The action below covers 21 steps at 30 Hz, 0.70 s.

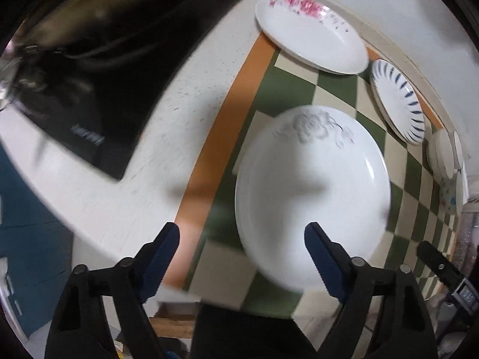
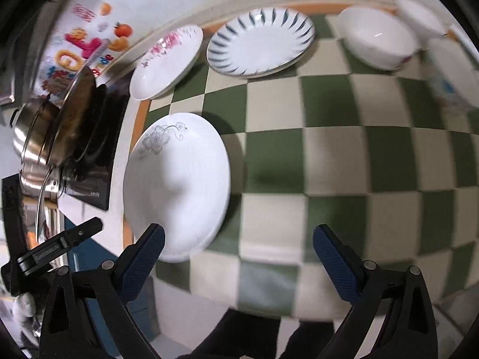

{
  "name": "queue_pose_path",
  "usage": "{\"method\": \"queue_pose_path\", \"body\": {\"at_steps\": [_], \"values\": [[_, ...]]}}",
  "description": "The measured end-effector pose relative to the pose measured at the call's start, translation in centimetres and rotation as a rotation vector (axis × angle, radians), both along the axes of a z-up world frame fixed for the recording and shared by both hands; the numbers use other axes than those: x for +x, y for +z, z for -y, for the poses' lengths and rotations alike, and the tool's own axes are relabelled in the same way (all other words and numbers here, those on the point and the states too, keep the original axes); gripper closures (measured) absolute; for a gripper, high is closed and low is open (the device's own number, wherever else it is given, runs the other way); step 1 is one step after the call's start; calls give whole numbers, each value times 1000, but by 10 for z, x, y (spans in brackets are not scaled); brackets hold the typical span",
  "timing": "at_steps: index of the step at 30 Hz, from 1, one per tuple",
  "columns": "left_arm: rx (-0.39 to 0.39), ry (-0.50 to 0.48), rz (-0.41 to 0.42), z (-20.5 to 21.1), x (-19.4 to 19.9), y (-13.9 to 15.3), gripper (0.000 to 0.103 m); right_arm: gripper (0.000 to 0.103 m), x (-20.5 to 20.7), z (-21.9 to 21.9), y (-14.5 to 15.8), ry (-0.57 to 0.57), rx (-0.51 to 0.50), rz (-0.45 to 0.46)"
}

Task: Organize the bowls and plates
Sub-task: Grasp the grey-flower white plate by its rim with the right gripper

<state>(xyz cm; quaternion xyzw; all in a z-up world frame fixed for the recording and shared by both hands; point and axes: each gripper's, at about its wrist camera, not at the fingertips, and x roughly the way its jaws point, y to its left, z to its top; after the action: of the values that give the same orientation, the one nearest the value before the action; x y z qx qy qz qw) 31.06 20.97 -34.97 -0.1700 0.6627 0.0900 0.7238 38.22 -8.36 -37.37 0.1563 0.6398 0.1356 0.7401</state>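
1. The left tool [image 1: 242,248] and the right tool [image 2: 238,249] both hang spread wide with nothing between their jaws, seemingly lining up on the white oval plate with a grey flower print [image 2: 176,185].
2. That plate lies on the green-and-cream checked mat [image 2: 329,155], at the mat's orange edge and nearest both tools, so it looks the likely first pick.
3. Along the wall sit the pink-flowered white plate [image 2: 166,62], the blue-striped round plate [image 2: 260,43] and a white bowl [image 2: 377,37].
4. Motion blur smears the dishes further right; the black cooktop [image 1: 98,89] is cut off.
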Motion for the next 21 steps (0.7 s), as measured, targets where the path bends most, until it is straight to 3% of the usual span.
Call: {"method": "queue_pose_path", "body": {"at_steps": [3, 7, 9, 11, 14, 21], "values": [[-20, -64, -37, -3, 26, -25, 37, 10, 23, -20, -22, 8, -11, -38], [-50, -139, -77, 3, 44, -46, 64, 35, 44, -37, -50, 13, -5, -96], [-54, -168, -84, 7, 47, -50, 72, 48, 52, -43, -62, 13, 8, -123], [-74, -186, -68, 12, 47, -47, 76, 67, 56, -44, -70, 7, 6, -135], [-68, -195, -59, 18, 46, -42, 76, 87, 60, -48, -81, 12, 21, -159], [-40, -183, -32, 31, 40, -29, 78, 88, 58, -47, -85, 42, 63, -147]]}}
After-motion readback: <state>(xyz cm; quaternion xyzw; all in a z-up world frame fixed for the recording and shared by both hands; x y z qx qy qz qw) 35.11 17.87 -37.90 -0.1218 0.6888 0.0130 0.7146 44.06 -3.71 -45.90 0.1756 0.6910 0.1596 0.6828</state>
